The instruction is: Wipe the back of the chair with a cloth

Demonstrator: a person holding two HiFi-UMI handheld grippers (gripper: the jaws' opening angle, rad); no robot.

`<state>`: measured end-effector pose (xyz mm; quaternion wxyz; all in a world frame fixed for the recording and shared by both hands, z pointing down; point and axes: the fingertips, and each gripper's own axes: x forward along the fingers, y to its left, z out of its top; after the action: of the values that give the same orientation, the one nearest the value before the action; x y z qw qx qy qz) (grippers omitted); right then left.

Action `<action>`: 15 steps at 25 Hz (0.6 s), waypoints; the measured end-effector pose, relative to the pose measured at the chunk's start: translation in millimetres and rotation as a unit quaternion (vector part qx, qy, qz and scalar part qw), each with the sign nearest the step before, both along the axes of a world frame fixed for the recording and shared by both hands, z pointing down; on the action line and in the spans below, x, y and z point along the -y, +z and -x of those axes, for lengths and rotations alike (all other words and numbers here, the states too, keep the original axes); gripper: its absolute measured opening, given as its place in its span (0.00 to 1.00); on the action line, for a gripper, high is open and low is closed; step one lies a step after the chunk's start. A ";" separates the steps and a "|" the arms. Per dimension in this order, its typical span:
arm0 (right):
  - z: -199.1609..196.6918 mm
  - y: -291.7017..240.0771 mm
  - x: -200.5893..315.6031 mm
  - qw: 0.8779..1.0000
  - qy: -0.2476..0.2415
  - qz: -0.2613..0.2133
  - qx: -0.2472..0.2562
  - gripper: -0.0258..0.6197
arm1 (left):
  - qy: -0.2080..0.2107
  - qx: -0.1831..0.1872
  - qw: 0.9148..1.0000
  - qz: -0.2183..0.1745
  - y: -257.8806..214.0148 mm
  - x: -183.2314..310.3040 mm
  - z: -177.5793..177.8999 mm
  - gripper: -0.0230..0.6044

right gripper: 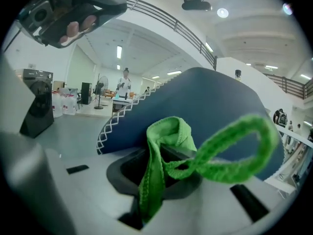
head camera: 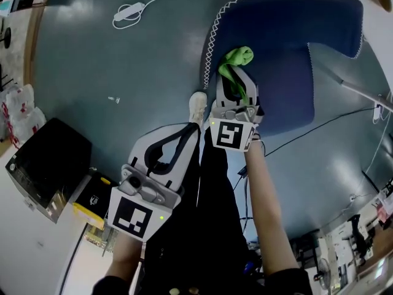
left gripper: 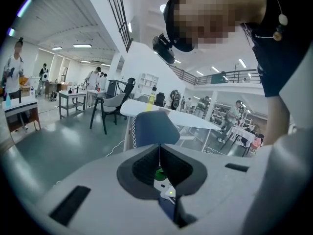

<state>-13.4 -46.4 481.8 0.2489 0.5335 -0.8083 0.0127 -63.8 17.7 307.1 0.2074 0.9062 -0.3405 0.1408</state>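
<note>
**Head view.**
- Noted blue chair (head camera: 288,54) from above, with white zigzag stitching along the edge of its back.
- Logged right gripper (head camera: 235,78) at the left edge of the chair back, fingers clamped on a green cloth (head camera: 237,59).
- Cloth bunched past the fingertips, either against the chair's blue fabric or just short of it. Cannot tell which.
- Logged left gripper (head camera: 179,137) well apart from the chair on the person's side, over dark trousers and beside a white shoe (head camera: 198,106).
- Recorded a black-and-white square marker on the cube of each gripper.
- Left of the chair and well apart from it:
  - a black box-like unit (head camera: 46,161), inside not visible
  - white bags (head camera: 21,112) with red print too small to read
  - a white cable (head camera: 129,11) with a block on it, lying on the floor

**Left gripper view.**
- Found fingers (left gripper: 144,168) shut pad against pad, with only a thin seam between them and nothing gripped.
- Beyond the fingertips, chair standing upright in front of a white surface (left gripper: 195,121).

**Right gripper view.**
- Found fingers closed on the cloth, with one fold standing up out of the pads.
- Noted a looped hem sticking out to the right.
- Chair back directly behind the cloth, filling the middle of the view, stitched edge running down to the left.
</note>
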 end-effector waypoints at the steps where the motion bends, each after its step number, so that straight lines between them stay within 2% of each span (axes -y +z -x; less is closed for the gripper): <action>1: -1.0 3.8 -1.1 1.000 0.001 0.010 0.001 0.13 | 0.002 -0.001 1.000 -0.001 -0.1 0.8 -1.6 0.05; 4: -3.5 19.5 -3.3 0.999 -0.002 0.032 -0.004 0.13 | 0.008 -0.003 1.000 -0.006 0.2 6.6 -6.3 0.05; 10: -5.4 28.3 -0.3 0.999 -0.004 0.034 0.001 0.13 | 0.005 -0.004 1.000 -0.016 9.0 24.7 -9.7 0.05; 15: -18.7 64.1 -5.3 0.995 0.015 0.097 0.002 0.13 | -0.004 -0.003 1.000 -0.019 14.6 38.5 -10.7 0.05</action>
<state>5.3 -41.1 545.9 0.2978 0.5187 -0.7957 0.0958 -53.1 -20.8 321.7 0.1917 0.9092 -0.3459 0.1304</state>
